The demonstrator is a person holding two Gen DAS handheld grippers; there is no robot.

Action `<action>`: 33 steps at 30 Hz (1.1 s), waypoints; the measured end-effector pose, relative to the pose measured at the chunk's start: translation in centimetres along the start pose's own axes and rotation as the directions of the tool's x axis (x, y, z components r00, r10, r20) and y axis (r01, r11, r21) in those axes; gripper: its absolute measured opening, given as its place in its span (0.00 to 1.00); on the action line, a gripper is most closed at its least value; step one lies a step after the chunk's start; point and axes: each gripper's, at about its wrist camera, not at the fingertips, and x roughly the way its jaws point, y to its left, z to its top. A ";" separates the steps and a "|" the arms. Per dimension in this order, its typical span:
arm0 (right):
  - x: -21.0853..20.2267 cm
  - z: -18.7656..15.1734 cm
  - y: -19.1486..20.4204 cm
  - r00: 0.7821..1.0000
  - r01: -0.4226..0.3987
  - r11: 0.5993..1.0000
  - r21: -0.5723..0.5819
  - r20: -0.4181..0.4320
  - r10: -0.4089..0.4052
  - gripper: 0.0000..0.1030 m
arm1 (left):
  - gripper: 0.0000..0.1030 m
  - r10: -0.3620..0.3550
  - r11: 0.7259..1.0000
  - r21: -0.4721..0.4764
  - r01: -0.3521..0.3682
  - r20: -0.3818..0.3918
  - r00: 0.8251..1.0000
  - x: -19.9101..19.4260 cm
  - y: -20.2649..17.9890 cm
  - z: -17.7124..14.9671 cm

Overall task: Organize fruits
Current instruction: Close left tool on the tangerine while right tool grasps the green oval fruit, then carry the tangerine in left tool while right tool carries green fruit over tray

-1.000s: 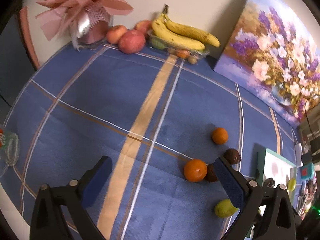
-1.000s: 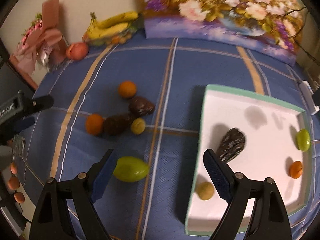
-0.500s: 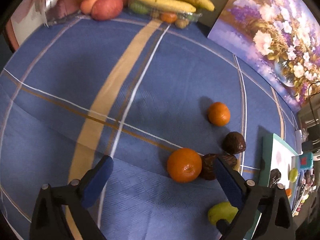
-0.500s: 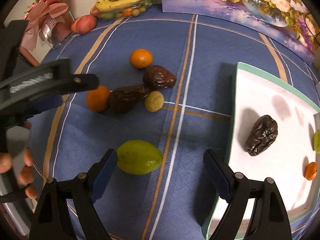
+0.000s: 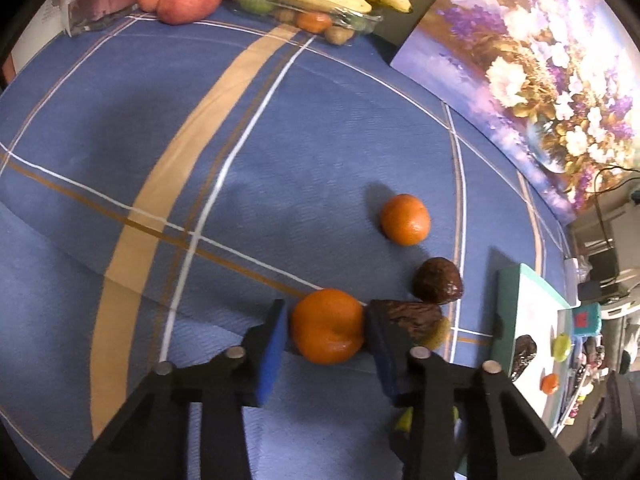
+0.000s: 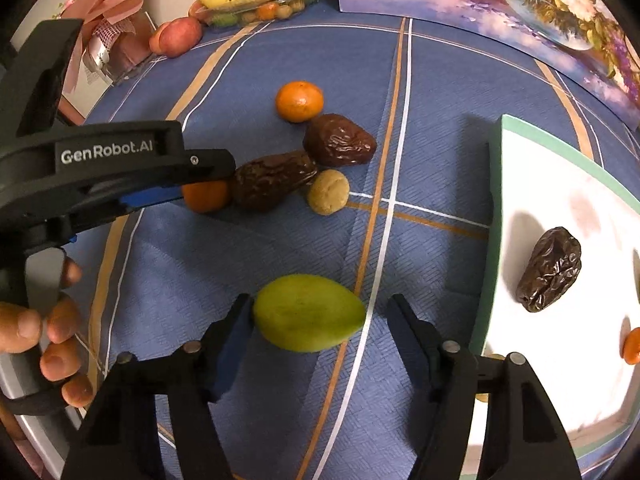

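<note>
Gleaming round orange mandarin

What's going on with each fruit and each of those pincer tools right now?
Left gripper: jaws just closing, pads on the near orange.
Right gripper: jaws just closing around the green fruit, gap on one side.
Far orange: loose on cloth.
Two brown dates: on cloth, untouched.
Tray: holds a date.

— What covers the worktop?
— A woven tablecloth, matt, textured like basket-weave.
— And the fruit?
— The orange has slightly glossy skin; the dates look wrinkled and shiny; the green fruit is smooth, matt.
</note>
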 end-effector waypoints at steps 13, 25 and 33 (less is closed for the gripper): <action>-0.6 0.3 0.2 1.000 -0.006 1.000 -0.002 0.027 0.006 0.54 | 0.38 -0.011 1.000 -0.029 0.011 0.016 1.000 -0.5 0.8 0.0; -4.5 0.8 -2.4 0.992 -0.004 0.997 0.081 0.123 -0.006 0.54 | 0.37 -0.003 0.999 -0.034 0.009 0.166 0.986 -6.0 1.0 0.8; -7.1 0.2 -6.4 0.982 0.069 0.980 0.186 0.161 -0.100 0.54 | 0.37 0.007 1.000 -0.015 -0.003 0.234 0.972 -8.9 0.2 0.7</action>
